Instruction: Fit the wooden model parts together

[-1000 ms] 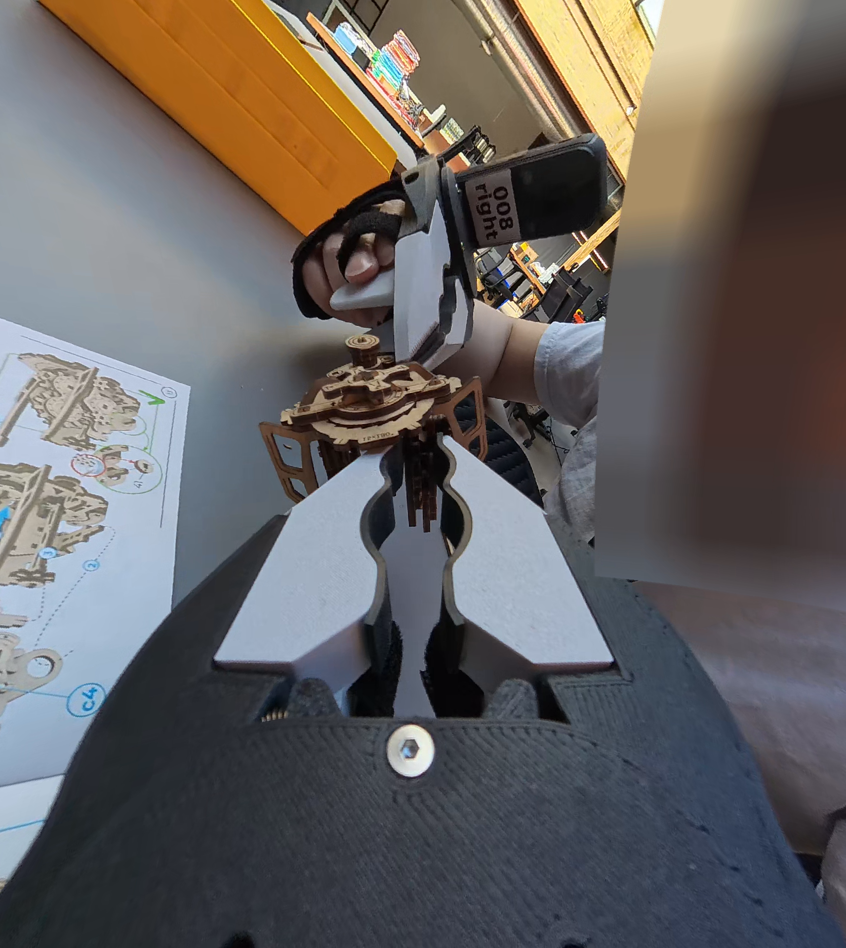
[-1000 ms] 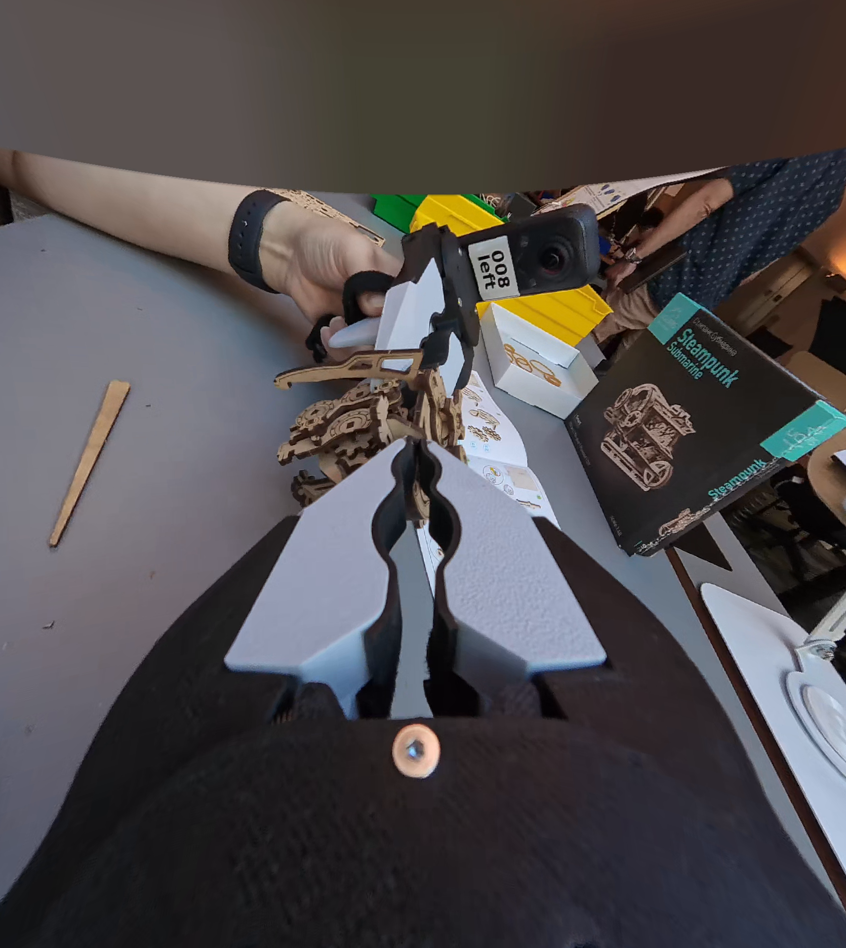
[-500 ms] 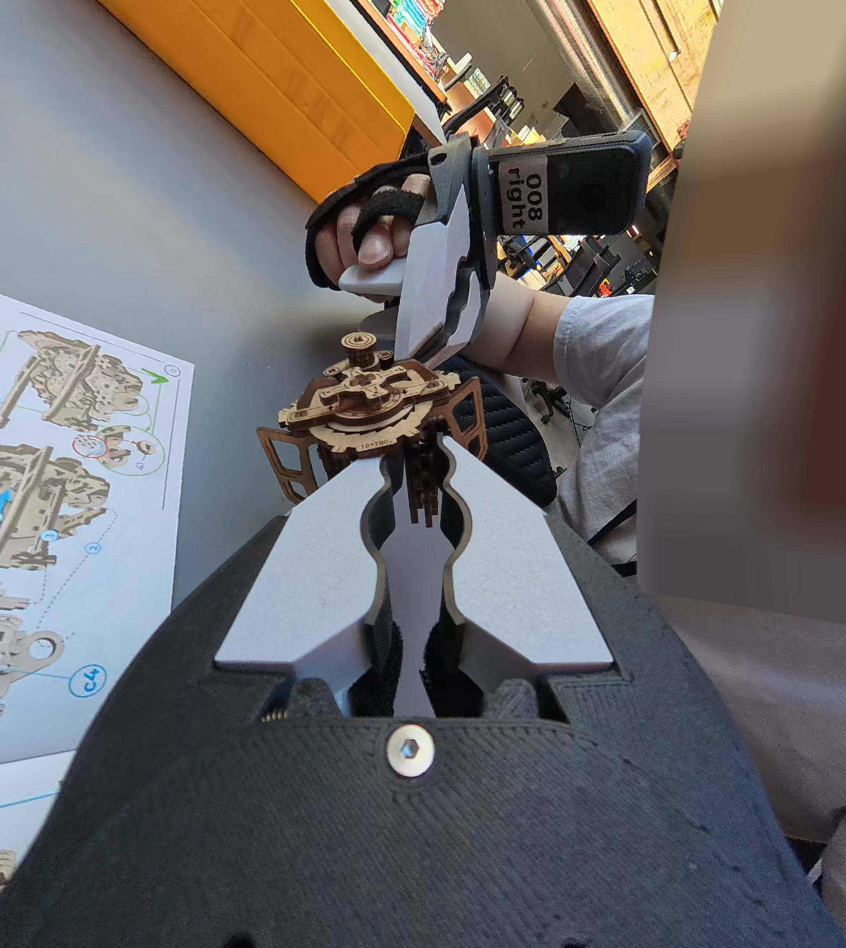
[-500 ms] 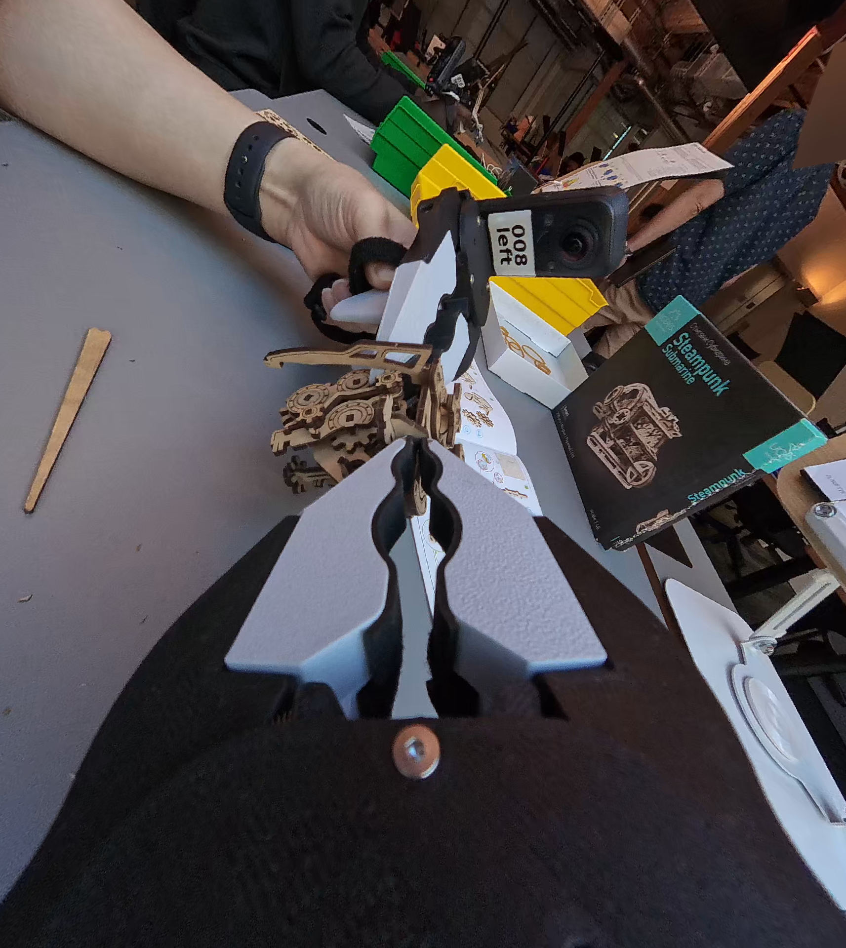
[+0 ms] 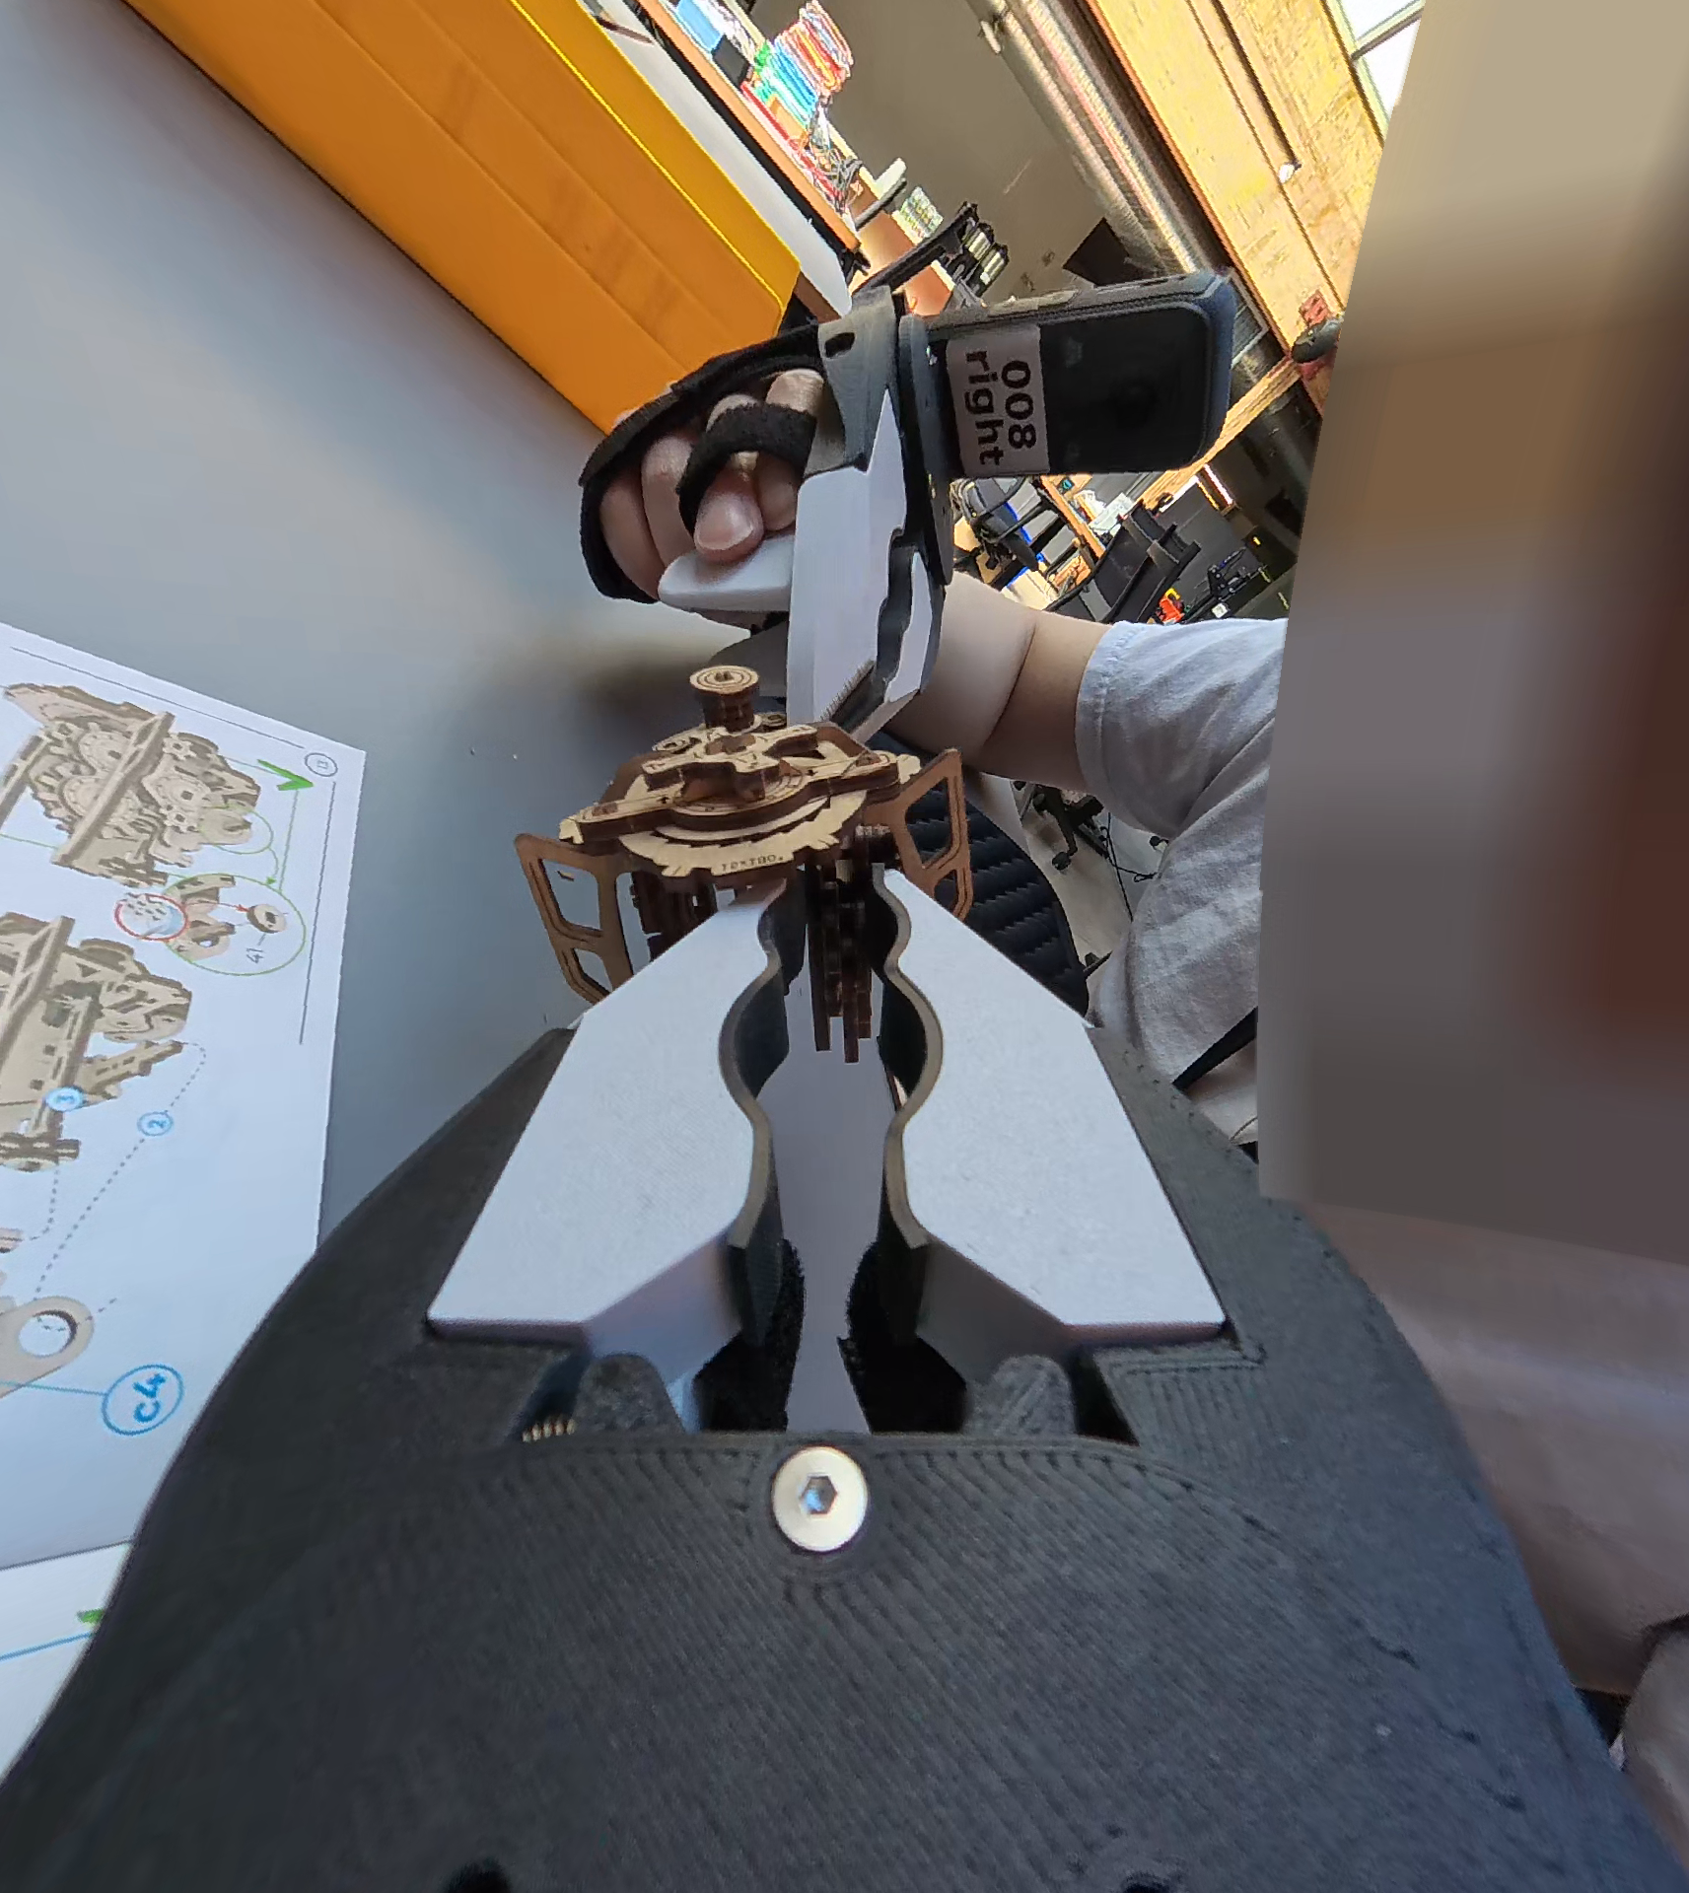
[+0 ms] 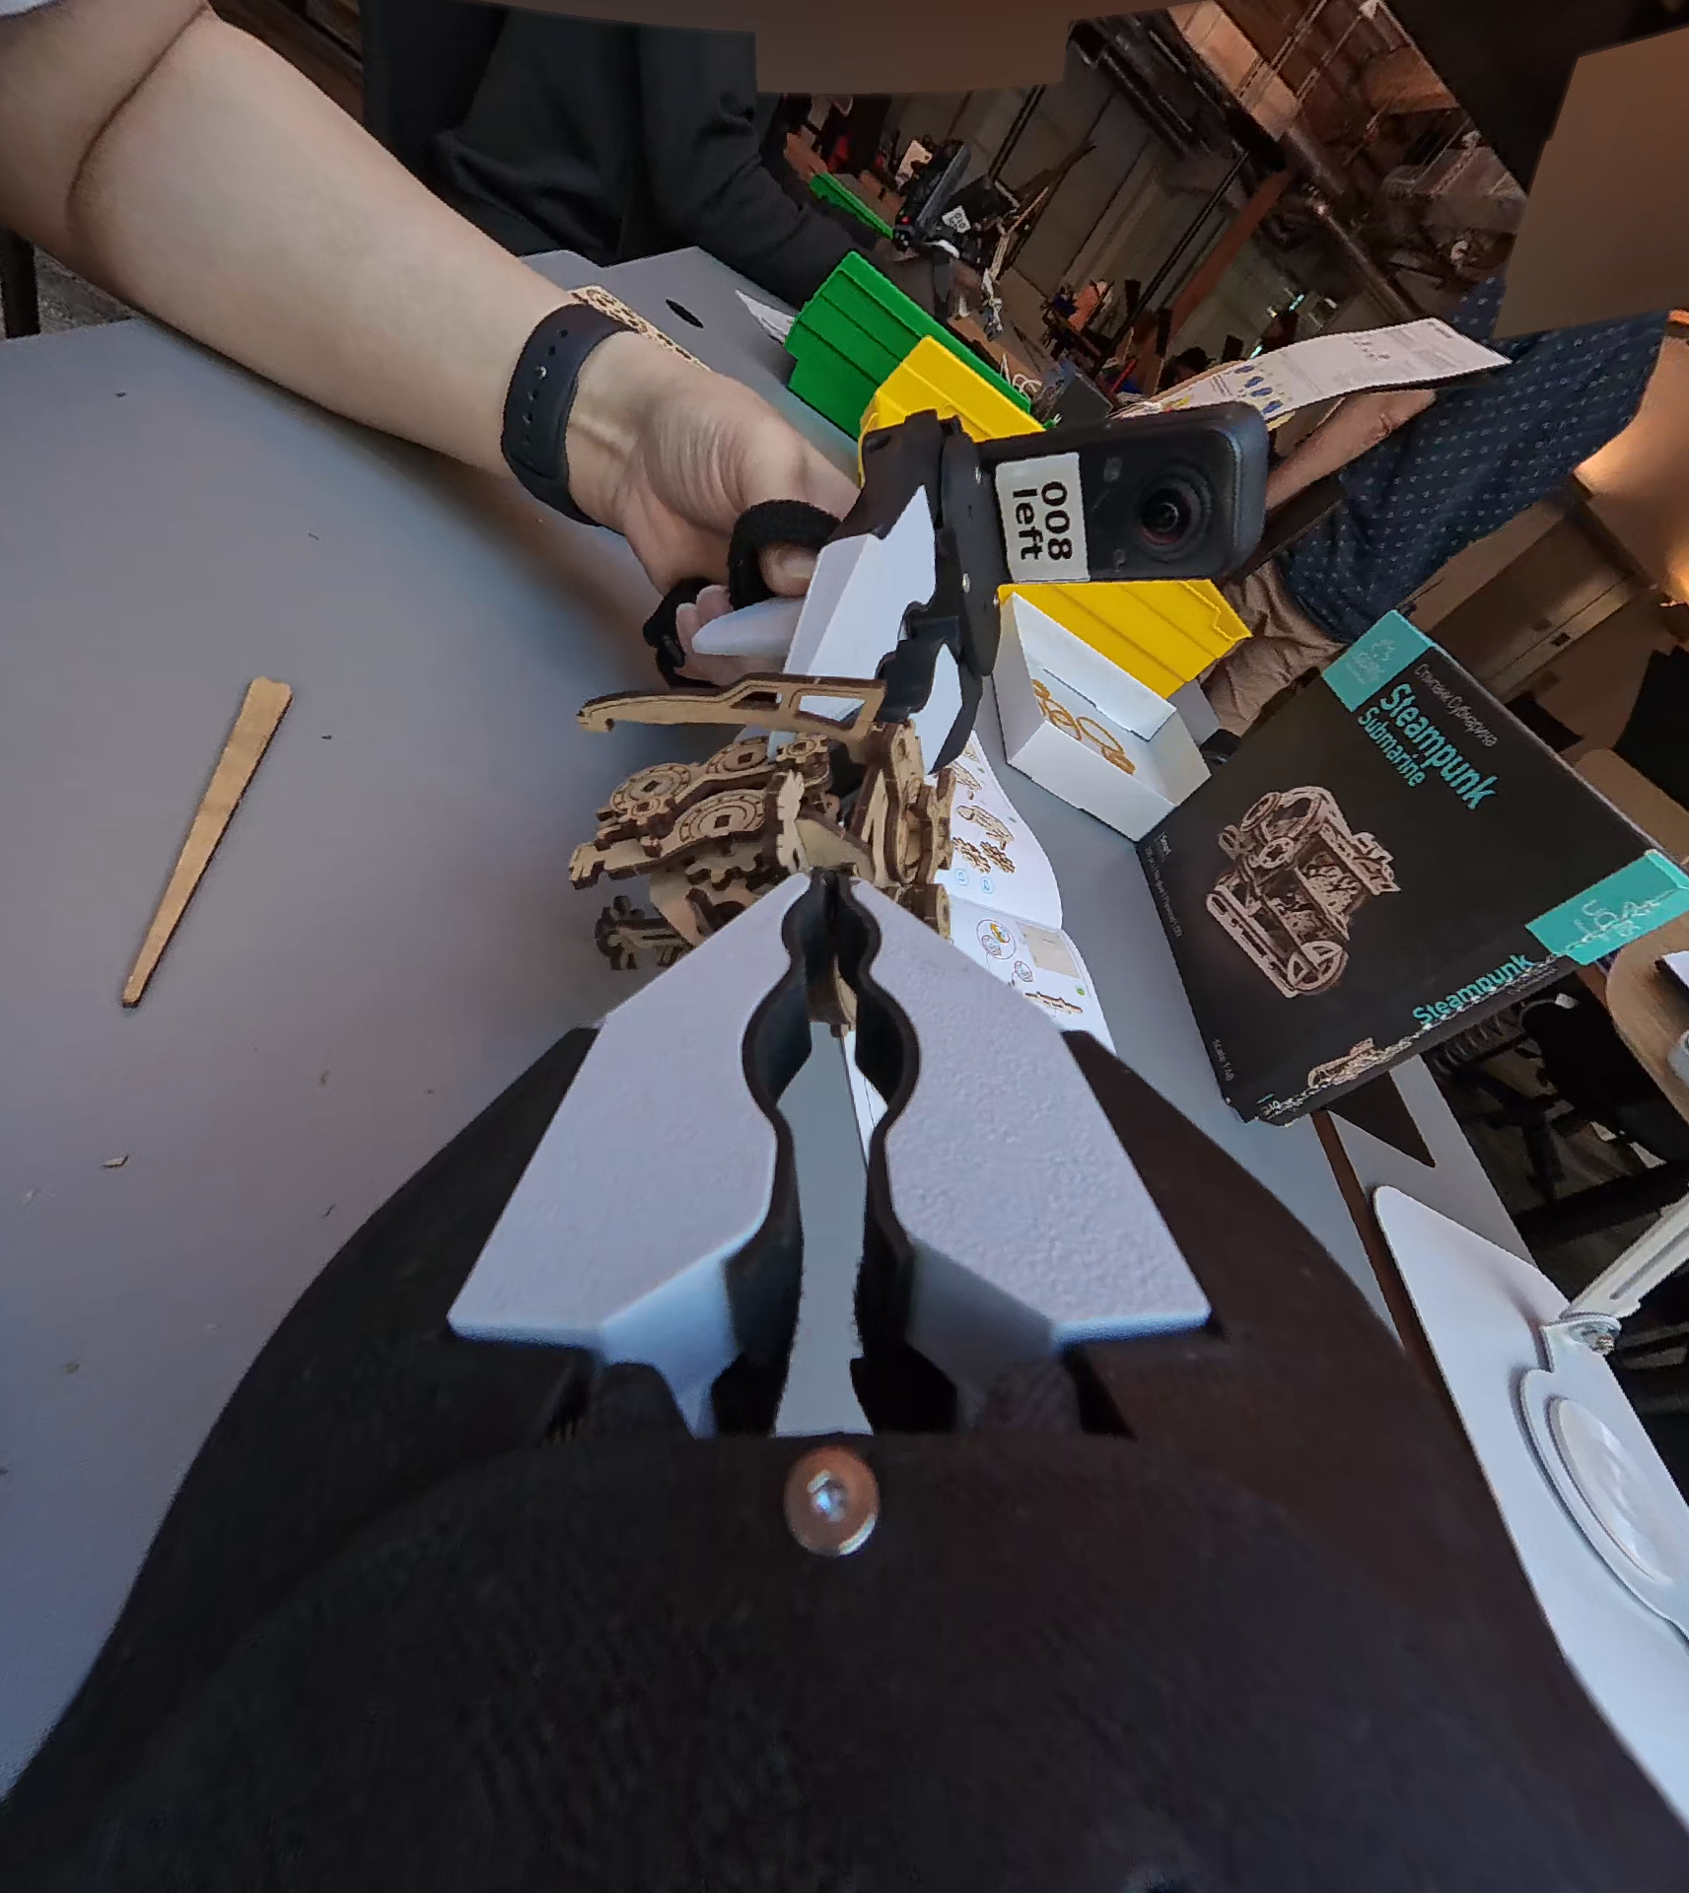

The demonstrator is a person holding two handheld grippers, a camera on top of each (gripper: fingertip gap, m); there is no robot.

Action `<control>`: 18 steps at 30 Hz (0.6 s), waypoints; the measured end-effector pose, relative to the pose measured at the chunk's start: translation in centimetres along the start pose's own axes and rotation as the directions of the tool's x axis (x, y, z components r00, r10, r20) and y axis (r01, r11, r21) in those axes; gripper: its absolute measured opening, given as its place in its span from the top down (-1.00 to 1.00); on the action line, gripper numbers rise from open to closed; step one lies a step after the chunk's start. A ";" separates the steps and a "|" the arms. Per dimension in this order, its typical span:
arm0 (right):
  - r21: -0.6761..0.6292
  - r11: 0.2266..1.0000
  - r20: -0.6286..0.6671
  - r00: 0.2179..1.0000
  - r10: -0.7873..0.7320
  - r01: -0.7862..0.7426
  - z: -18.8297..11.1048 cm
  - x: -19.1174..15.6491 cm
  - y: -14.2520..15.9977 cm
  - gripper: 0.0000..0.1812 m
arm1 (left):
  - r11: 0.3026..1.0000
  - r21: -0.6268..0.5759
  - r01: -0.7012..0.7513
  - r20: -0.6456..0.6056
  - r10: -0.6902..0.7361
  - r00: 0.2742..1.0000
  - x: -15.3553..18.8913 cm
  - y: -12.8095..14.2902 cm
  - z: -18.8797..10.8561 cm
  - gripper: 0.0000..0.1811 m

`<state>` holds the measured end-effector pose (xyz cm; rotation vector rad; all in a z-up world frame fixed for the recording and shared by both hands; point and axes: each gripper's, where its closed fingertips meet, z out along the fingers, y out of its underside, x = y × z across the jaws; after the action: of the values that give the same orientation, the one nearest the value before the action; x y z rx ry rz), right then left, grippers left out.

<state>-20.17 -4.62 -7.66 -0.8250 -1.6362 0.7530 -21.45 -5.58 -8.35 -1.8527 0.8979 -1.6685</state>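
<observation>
bare table (image 6: 205,492) left (stick (image 6: 205,835) aside), boxes (image 6: 1414,871) right

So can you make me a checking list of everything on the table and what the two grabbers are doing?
Surface: grey table, a few wood crumbs.
Job's things: wooden model held up between both grippers.
Clutter: instruction sheet, loose wooden stick, black kit box, small white box, yellow and green bins.
Grippers: left gripper shut on the model; right gripper shut on a thin part of it.
Cables: nothing seen.
Surroundings: busy workshop, other people.
</observation>
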 end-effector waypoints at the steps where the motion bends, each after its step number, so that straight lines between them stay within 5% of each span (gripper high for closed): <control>1: -0.003 1.000 -0.005 1.000 -0.004 0.004 0.0 0.1 0.0 1.00 | 1.000 -0.003 -0.001 0.002 0.001 1.000 0.0 0.0 0.0 0.89; 18: -0.142 0.984 -0.024 0.994 -0.110 0.105 0.7 -0.3 1.3 0.99 | 0.997 -0.072 0.023 0.059 -0.019 0.998 -0.8 1.0 0.1 0.90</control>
<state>-20.66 -4.21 -9.01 -0.8364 -1.7056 0.5509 -21.55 -5.67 -9.65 -1.9554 0.9291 -1.6047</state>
